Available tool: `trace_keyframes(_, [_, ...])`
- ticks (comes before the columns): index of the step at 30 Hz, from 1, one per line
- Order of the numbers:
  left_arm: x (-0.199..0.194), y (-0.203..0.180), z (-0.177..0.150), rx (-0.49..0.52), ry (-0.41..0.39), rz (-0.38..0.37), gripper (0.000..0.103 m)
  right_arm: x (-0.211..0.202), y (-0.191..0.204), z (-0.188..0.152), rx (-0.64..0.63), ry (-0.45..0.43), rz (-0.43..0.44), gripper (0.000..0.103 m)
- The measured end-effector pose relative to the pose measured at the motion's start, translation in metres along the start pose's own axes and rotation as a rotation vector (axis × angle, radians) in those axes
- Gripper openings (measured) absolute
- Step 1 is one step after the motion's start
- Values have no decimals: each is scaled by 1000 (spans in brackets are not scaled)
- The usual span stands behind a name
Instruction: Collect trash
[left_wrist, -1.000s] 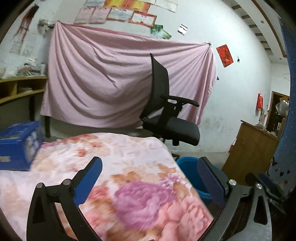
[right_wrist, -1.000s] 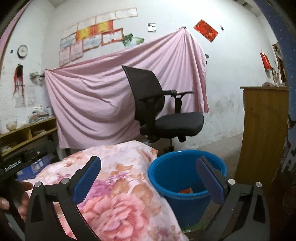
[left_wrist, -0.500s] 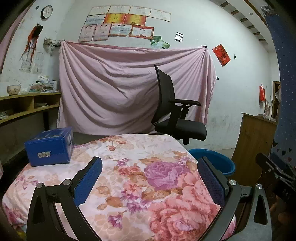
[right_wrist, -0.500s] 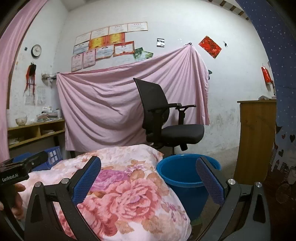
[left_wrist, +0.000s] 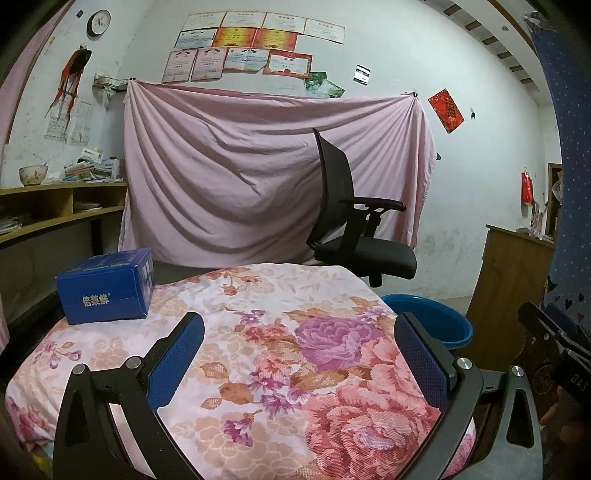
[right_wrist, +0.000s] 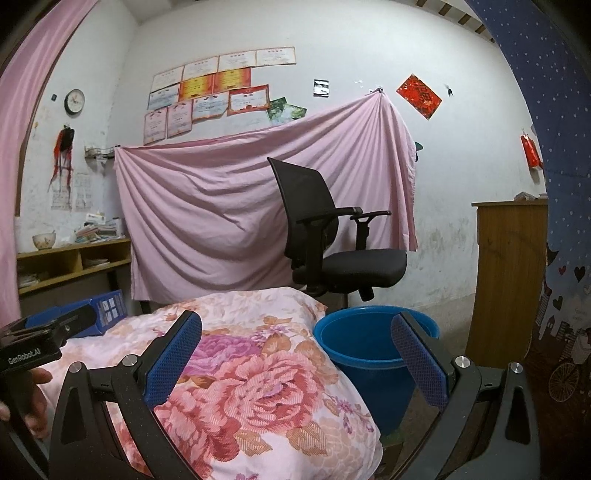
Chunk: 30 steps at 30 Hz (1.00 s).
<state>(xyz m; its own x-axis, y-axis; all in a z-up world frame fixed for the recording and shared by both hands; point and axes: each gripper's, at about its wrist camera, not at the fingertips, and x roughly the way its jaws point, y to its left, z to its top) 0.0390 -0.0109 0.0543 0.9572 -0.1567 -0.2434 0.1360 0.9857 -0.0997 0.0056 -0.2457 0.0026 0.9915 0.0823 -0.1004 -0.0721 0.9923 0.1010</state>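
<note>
A blue cardboard box (left_wrist: 107, 286) lies at the far left of a floral cloth covering a round surface (left_wrist: 258, 354); in the right wrist view only a corner of the box (right_wrist: 109, 306) shows. A blue bucket (right_wrist: 369, 350) stands on the floor to the right of the cloth, its rim (left_wrist: 432, 314) visible in the left wrist view. My left gripper (left_wrist: 299, 354) hangs open above the cloth, holding nothing. My right gripper (right_wrist: 295, 354) is open too, straddling the cloth's edge and the bucket. The bucket's inside is hidden from here.
A black office chair (left_wrist: 354, 229) stands behind the cloth-covered surface, in front of a pink sheet (left_wrist: 258, 177) hung on the wall. A wooden cabinet (right_wrist: 509, 280) is at the right. Shelves (left_wrist: 55, 210) with papers and a bowl run along the left wall.
Both grippers have pulled back and risen, so the views now look level across the room. The blue box and more of the cloth came into the left view. Both grippers stayed open.
</note>
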Motion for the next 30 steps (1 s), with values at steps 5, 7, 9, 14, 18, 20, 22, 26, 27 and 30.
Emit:
trace_keyframes(5, [0,1,-1,-2,-1,6,101,-1,1,-1,1,1,2,103])
trace_keyframes(7, [1,2,-1,-1,2,7,101,-1,1,-1,1,1,1,103])
trace_keyframes(9, [1,2,-2,0,2,8,101,0,1,-1,1,1,1,103])
trace_keyframes(14, [2,4,-4,3,4,12,101,0,1,-3,6,9,7,103])
trace_keyframes(18, [3,3,-5,1,6,14,101,-1,1,-3,6,9,7,103])
trace_keyframes(20, [3,4,-5,0,6,14,101,-1,2,-4,6,10,7,103])
trace_keyframes(22, [3,4,-5,1,6,14,101,-1,2,-3,6,9,7,103])
trace_keyframes(26, [3,4,-5,1,7,14,101,-1,3,-4,5,12,9,103])
trace_keyframes(27, [3,4,-5,1,8,14,101,-2,3,-5,5,13,9,103])
trace_keyframes(30, [4,4,-7,2,12,8,101,-1,4,-6,6,16,11,103])
